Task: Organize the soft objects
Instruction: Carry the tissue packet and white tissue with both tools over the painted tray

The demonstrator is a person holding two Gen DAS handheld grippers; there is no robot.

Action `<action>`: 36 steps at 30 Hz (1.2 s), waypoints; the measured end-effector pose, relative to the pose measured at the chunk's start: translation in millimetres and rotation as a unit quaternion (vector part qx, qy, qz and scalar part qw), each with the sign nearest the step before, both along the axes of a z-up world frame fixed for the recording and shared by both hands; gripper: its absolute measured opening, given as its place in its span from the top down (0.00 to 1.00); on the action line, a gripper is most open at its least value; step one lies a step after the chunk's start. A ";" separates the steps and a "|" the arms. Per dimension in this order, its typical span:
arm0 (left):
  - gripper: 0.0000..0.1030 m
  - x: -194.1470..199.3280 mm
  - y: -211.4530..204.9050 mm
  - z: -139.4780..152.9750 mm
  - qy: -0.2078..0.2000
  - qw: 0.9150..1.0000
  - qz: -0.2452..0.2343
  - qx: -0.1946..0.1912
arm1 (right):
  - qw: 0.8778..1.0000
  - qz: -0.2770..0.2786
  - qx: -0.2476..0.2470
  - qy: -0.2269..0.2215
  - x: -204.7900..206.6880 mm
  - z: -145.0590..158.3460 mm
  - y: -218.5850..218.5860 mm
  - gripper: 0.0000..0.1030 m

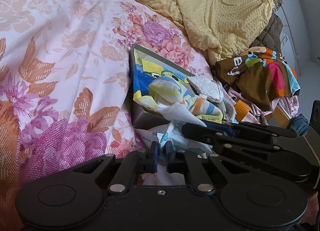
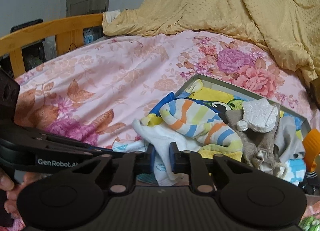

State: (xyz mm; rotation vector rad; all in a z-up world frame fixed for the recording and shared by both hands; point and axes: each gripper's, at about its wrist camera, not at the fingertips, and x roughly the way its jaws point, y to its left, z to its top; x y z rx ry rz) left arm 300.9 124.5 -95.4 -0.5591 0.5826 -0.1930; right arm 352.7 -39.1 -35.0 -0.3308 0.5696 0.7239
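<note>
My right jaws [image 2: 162, 161] pinch a white sock [image 2: 160, 141] lying on the floral bedsheet [image 2: 90, 75], at seven o'clock of the grey tray [image 2: 230, 86] holding a striped sock [image 2: 192, 123]. My left jaws [image 1: 161, 156] clench white printed cloth [image 1: 176, 137]. A yellow quilt [image 1: 210, 11] lies at twelve o'clock.

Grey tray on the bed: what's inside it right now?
Inside the grey tray lie a cartoon-print cloth, a striped sock, a white foam chunk atop a beige cloth. The tray's floor is mostly covered, so anything beneath stays hidden.
</note>
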 end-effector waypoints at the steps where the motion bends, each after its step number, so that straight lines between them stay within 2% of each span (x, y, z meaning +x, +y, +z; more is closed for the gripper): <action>1: 0.96 -0.3 0.1 0.0 -0.001 1.000 0.001 0.000 | 1.000 -0.002 0.007 0.005 0.8 0.9 -1.8 0.90; 5: 0.96 -0.9 0.1 0.8 -0.004 1.000 0.001 0.002 | 0.999 -0.012 0.030 0.013 1.8 5.0 -8.9 0.97; 19: 0.98 -16.7 -5.1 22.4 -0.027 0.999 0.023 0.019 | 0.995 -0.048 0.017 -0.084 -24.4 29.4 -14.5 0.99; 31: 0.98 -22.9 -1.4 46.4 -0.068 0.996 0.051 0.032 | 0.989 -0.084 0.035 -0.116 -6.0 56.3 -24.8 0.99; 36: 0.98 -9.2 4.1 50.7 -0.085 0.994 0.057 0.034 | 0.987 -0.099 0.034 -0.123 16.6 67.6 -23.8 0.99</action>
